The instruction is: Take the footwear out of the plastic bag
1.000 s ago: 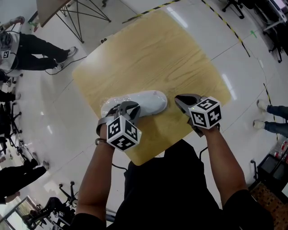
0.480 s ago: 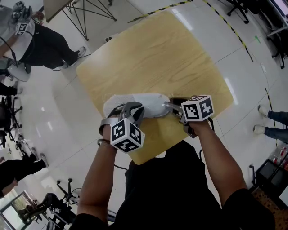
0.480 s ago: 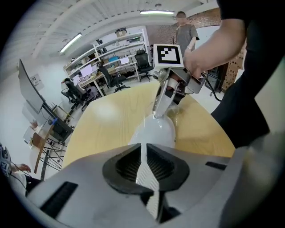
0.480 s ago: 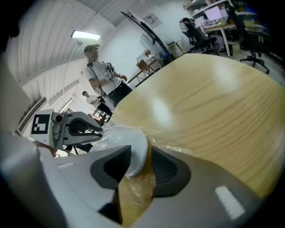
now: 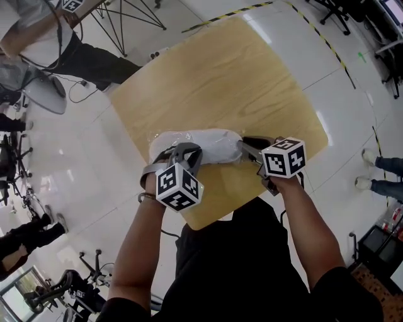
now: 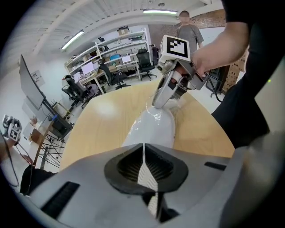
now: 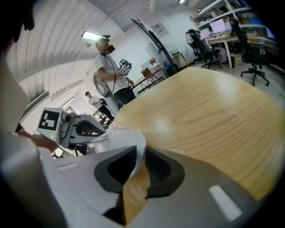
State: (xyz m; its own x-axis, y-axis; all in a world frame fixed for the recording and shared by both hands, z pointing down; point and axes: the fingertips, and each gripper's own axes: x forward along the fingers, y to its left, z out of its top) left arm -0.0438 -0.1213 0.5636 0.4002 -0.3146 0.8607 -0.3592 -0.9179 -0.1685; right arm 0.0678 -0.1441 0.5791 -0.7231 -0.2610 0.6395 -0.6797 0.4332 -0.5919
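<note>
1. Left tongs point(image 5: 181, 151) are hovering over the surface's near corner. The jaws have just been closing and are now pressing together on a thin strip of the plastic bag point(image 5: 162, 139).
2. Right tongs point(image 5: 244, 146) are sitting just beside them, toward the surface's right edge. Their jaws have just been closing and are clamping the bag's other end, with its rounded white bulge filling the tips. Wood is showing through the gap lower down.
3. The white shoe point(image 5: 203, 143) is lying inside the bag, flat on the surface point(image 5: 220, 75). It is stretching between the two tongs across the near corner, with its left end reaching close to the left edge.
4. Beyond the shoe, the wood is running bare toward the far corner.
5. Farthest out, a person point(image 5: 38, 38) is standing on the floor past the left corner, beside black stand legs point(image 5: 126, 19). Yellow-black tape point(image 5: 227, 11) is running along the floor beyond the far corner.
</note>
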